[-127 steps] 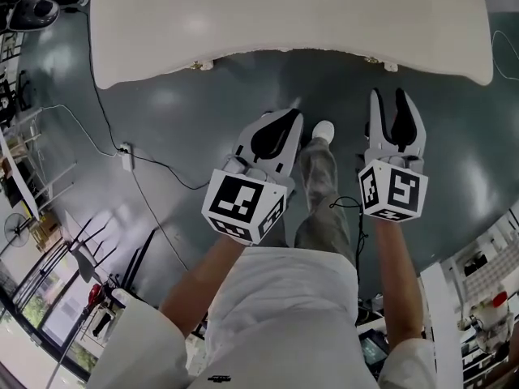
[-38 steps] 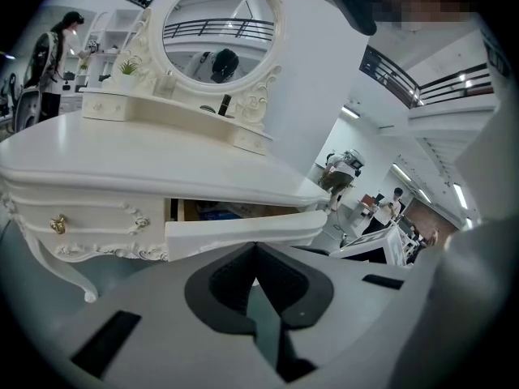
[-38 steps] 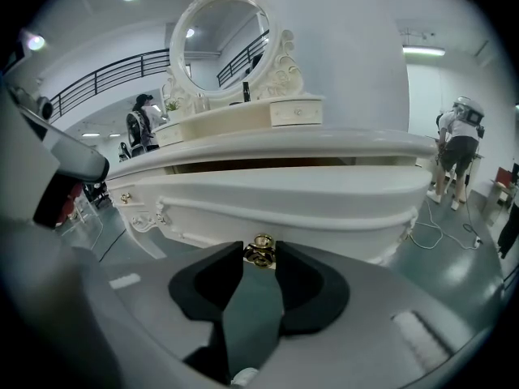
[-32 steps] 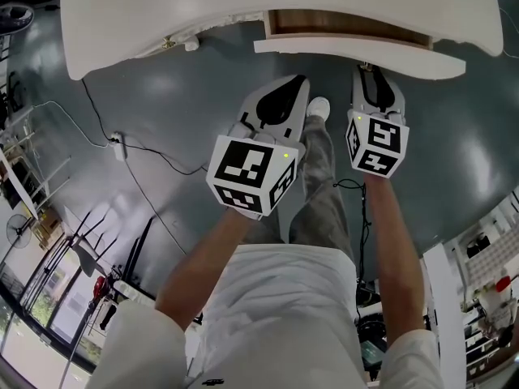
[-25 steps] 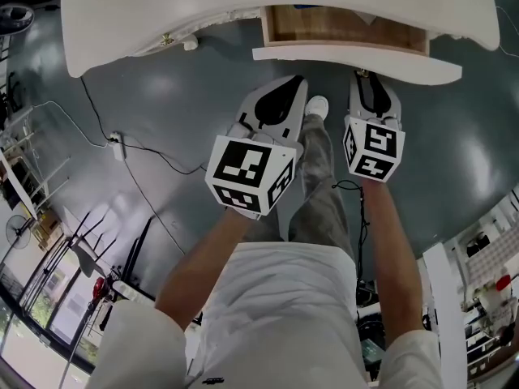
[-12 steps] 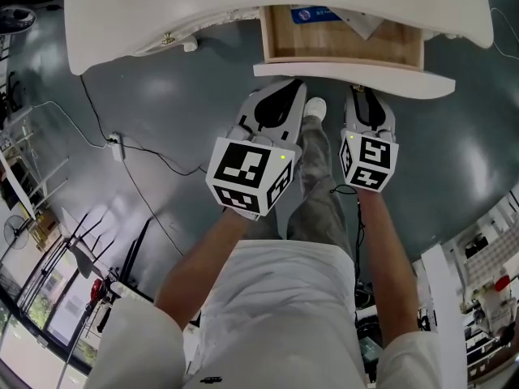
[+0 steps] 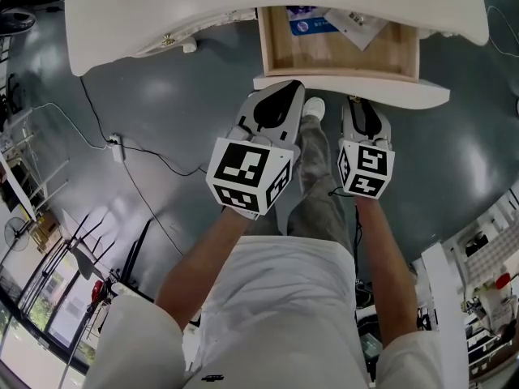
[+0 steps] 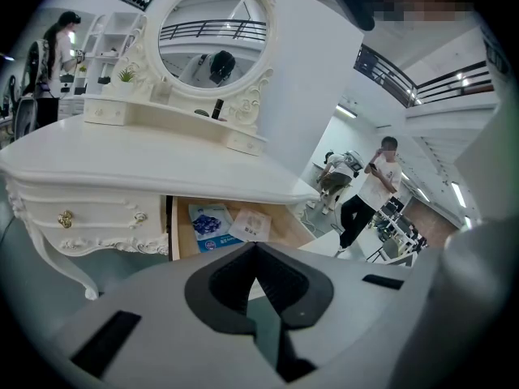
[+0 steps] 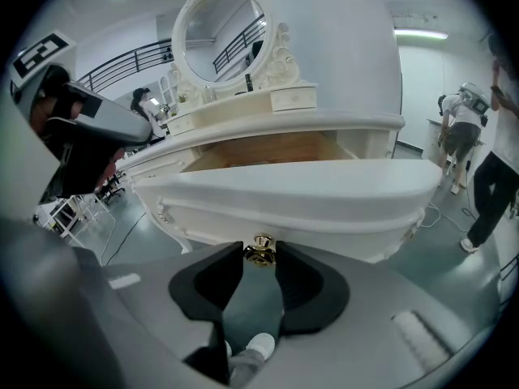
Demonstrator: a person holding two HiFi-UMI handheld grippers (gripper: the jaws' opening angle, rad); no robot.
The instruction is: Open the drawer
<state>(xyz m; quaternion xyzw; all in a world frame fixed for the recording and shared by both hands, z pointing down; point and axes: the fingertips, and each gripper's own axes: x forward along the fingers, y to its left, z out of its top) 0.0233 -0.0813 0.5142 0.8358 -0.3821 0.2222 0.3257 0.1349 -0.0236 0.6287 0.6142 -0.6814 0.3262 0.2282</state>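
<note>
The white dressing table's drawer (image 7: pixel 336 53) stands pulled out, and its wooden bottom shows. A blue packet (image 7: pixel 311 25) and a white paper (image 7: pixel 358 24) lie at the back of it. My right gripper (image 7: pixel 360 102) is at the middle of the white drawer front (image 7: pixel 405 96). In the right gripper view its black pads press on the gold knob (image 9: pixel 260 251) from both sides, so the right gripper (image 9: pixel 260 254) is shut on it. My left gripper (image 7: pixel 280 91) hangs just left of it, short of the drawer front. The left gripper (image 8: pixel 256 248) is shut with nothing in it.
The table top (image 7: pixel 162 6) overhangs the drawer, and an oval mirror (image 8: pixel 212 31) stands on it. A smaller drawer with a gold knob (image 8: pixel 65 217) is to the left. My leg and white shoe (image 7: pixel 315 108) are under the drawer. A cable and power strip (image 7: pixel 115 147) lie on the floor. People (image 8: pixel 373 189) stand behind.
The drawer has slid farther out toward me, with my right gripper on its knob moving back with it. More of the wood bottom and the packets shows. My left gripper kept still.
</note>
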